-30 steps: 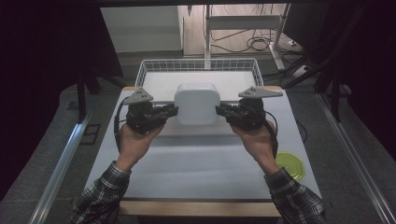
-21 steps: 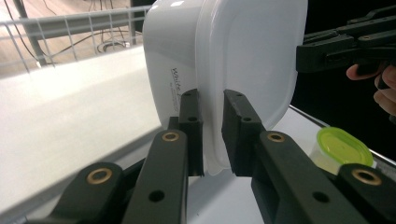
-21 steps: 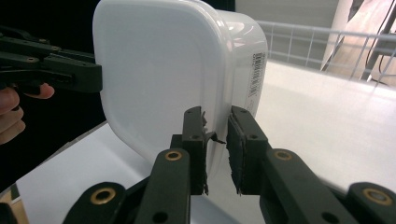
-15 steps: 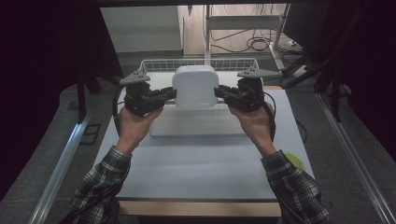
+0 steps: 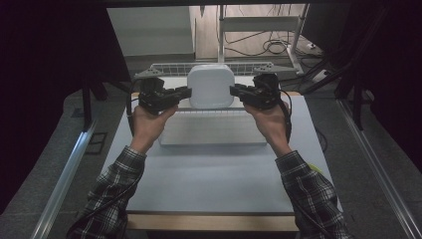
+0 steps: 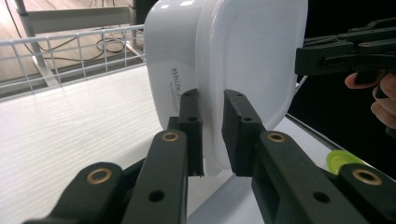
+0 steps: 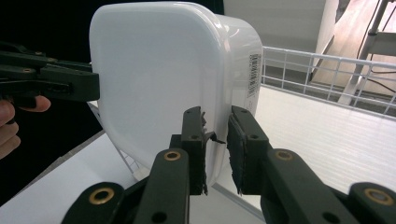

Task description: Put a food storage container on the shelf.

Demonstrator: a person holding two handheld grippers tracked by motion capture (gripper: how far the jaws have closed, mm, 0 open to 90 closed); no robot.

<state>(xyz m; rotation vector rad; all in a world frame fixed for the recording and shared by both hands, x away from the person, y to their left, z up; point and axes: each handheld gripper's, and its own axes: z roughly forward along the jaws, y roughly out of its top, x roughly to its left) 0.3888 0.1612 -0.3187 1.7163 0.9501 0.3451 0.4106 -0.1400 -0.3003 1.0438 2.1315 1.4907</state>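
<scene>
A white plastic container (image 5: pixel 210 86) with rounded corners hangs in the air, tipped on its side, in front of the wire basket (image 5: pixel 171 67). My left gripper (image 5: pixel 186 93) is shut on its left rim and my right gripper (image 5: pixel 234 91) is shut on its right rim. In the left gripper view the jaws (image 6: pixel 211 98) pinch the protruding lip of the container (image 6: pixel 243 56), with the right gripper (image 6: pixel 303 60) beyond. In the right gripper view the jaws (image 7: pixel 217 114) clamp the lip of the container (image 7: pixel 159 70), and the left gripper (image 7: pixel 88 86) shows at the far side.
A low white tray (image 5: pixel 214 133) lies on the light table top (image 5: pixel 209 179) under the container. The wire basket's rim (image 7: pixel 327 65) runs along the table's back edge. A green round thing (image 6: pixel 343 161) lies by the table's right edge. Dark floor and metal rails flank the table.
Both hands have carried the container up and away from the person, toward the wire basket. It has tipped further upright, with its flat face turned more toward the high camera.
</scene>
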